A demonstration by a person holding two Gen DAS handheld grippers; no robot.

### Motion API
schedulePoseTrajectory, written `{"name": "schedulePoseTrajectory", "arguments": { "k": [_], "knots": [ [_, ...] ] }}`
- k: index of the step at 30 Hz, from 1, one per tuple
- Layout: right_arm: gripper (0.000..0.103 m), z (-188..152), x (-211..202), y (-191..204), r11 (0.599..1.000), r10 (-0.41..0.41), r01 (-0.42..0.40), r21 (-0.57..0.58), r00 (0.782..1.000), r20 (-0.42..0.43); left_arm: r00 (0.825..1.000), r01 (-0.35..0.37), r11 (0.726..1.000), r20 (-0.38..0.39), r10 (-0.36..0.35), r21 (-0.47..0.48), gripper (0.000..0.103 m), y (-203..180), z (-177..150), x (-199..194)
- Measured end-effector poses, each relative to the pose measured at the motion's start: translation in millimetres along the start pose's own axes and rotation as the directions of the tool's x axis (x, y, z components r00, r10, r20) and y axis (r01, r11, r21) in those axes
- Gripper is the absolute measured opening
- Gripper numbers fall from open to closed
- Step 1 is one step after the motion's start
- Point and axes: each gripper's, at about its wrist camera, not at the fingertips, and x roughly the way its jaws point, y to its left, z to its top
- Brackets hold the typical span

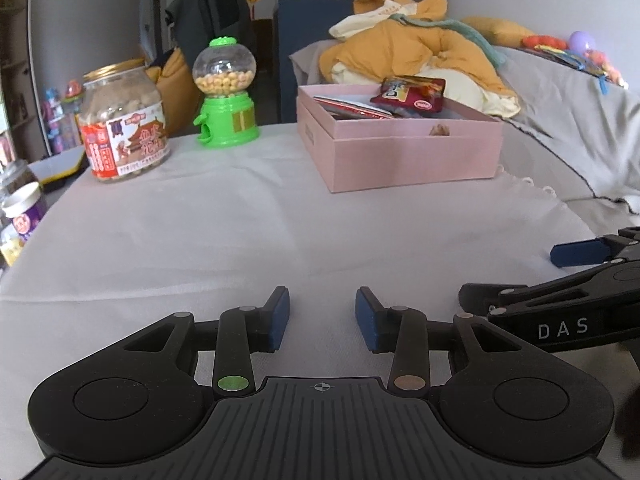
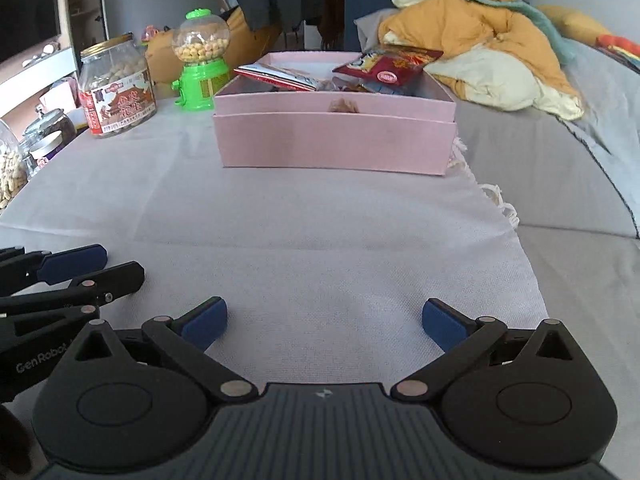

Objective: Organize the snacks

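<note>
At the bottom of both frames the two grippers sit low over a white cloth [image 2: 312, 240] with nothing between their fingers: left gripper [image 1: 322, 318] has its blue pads parted a moderate gap, right gripper [image 2: 324, 322] is spread wide, both empty. Snacks are mostly already in the pink box [image 2: 332, 144], upper centre of the right view, upper right of centre in the left view. A red packet [image 2: 394, 65] rides on top at the box's far right, half over the rim; a white-and-red packet [image 2: 280, 76] leans at the far left; more wrappers sit between them, too jumbled to count. One small brown piece [image 2: 343, 105] pokes up at the near wall. My read: loose-item pickup looks done, what's left is tidying the box or handling the containers at left. If going for the red packet, come in from above with the right gripper, pinch the flat body rather than the crimped edge, and push it down inside the walls so it can't slide off. Keep the left gripper clear or use it to steady the box wall; the box is light card and will probably skid on cloth. Count outside the box: one big labelled jar [image 1: 122, 120] with a gold lid, one green candy dispenser [image 1: 226, 92], one purple-labelled can [image 1: 24, 216] at the left edge. The right view adds one glass jar of peanuts [image 2: 10, 172] and one more glass jar [image 2: 50, 124] behind it. Two grippers, one box.
</note>
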Motion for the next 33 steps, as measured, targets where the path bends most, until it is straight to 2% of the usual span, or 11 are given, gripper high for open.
{"name": "schedulePoseTrajectory", "arguments": {
  "k": [6, 33],
  "knots": [
    [0.103, -9.0, -3.8, -1.6, 1.0, -0.014, 0.013, 0.021, 0.998, 0.063, 1.0, -0.025, 1.0, -0.001, 0.025, 0.0, 0.043, -3.5, -1.7, -2.3],
    [0.103, -10.5, -4.2, -0.1, 1.0, -0.021, 0.019, 0.021, 0.997, 0.072, 1.0, -0.02, 1.0, 0.001, 0.02, -0.006, 0.043, -1.4, -1.3, -1.7]
  ]
}}
